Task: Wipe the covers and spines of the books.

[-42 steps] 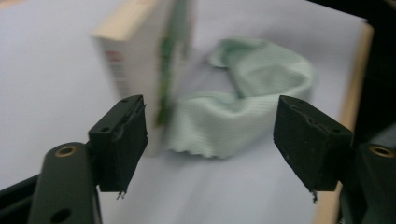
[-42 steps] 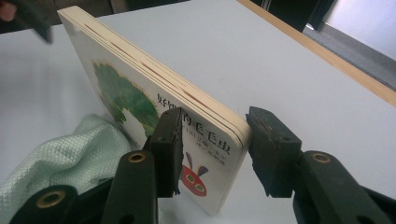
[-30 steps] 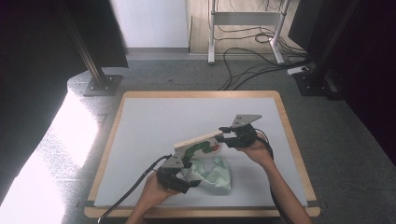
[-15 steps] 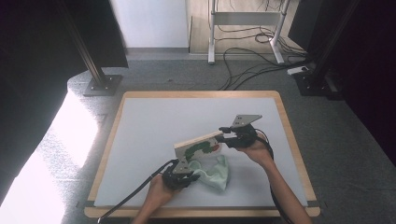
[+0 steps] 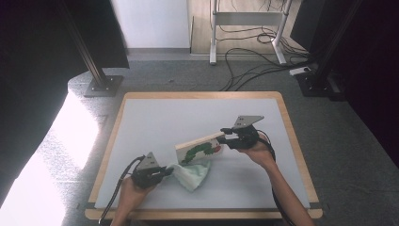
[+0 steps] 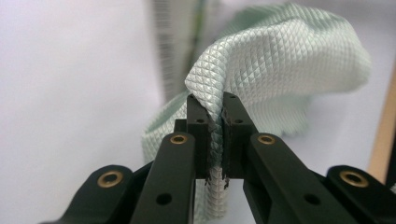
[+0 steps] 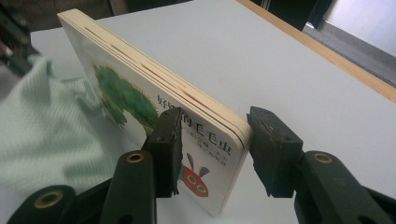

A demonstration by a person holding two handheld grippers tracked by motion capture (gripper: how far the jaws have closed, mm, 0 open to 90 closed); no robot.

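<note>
Left gripper (image 6: 215, 122) has just pinched shut on the cloth (image 5: 193, 173); right gripper (image 5: 231, 137) clamps the book (image 5: 200, 149). Drag toward 7 o'clock, slowly.

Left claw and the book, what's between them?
The green cloth: the left claw pinches one end and it runs under the book, in the high view.
</note>
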